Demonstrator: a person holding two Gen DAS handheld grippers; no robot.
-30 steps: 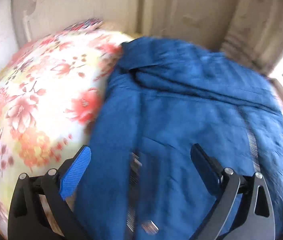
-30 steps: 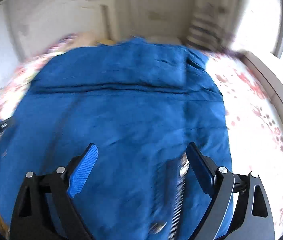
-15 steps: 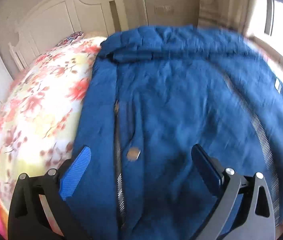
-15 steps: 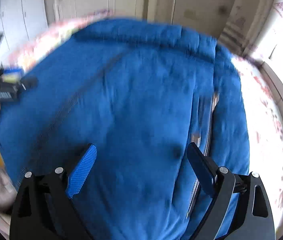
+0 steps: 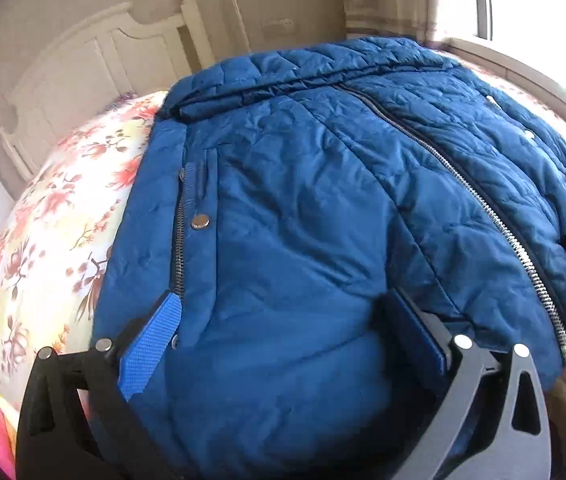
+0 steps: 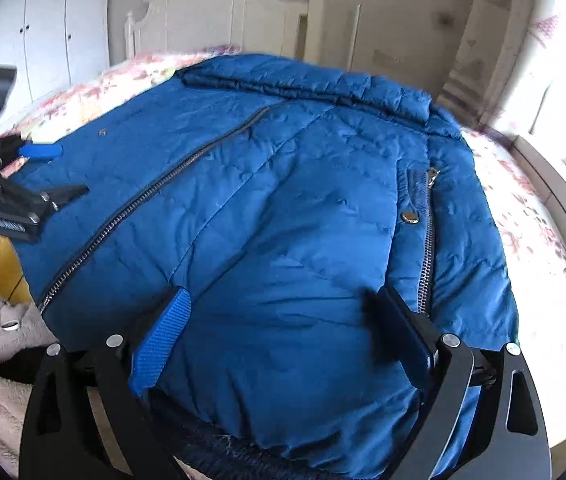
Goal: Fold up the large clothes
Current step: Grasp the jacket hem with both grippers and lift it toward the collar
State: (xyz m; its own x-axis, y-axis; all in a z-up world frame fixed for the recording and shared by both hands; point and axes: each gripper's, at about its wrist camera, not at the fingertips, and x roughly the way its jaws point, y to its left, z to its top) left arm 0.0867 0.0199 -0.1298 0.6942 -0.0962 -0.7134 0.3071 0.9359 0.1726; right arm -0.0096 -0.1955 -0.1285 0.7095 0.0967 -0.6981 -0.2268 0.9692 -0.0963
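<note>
A blue quilted puffer jacket (image 5: pixel 323 208) lies spread on the floral-sheeted bed (image 5: pixel 55 220), collar toward the white wooden headboard (image 6: pixel 219 16), hem nearest both tongs.

One blue jacket (image 5: pixel 303 208) is lying on one flowered bed (image 5: pixel 55 220). It is showing one long front zipper (image 5: pixel 483 204), two pocket zippers, one per side (image 5: pixel 179 240) (image 6: pixel 427 256), and one snap button by each pocket (image 5: pixel 200 222) (image 6: pixel 409 217). Two grippers are showing: left (image 5: pixel 283 344) and right (image 6: pixel 283 332). One white headboard (image 6: pixel 219 12) is standing behind.
</note>
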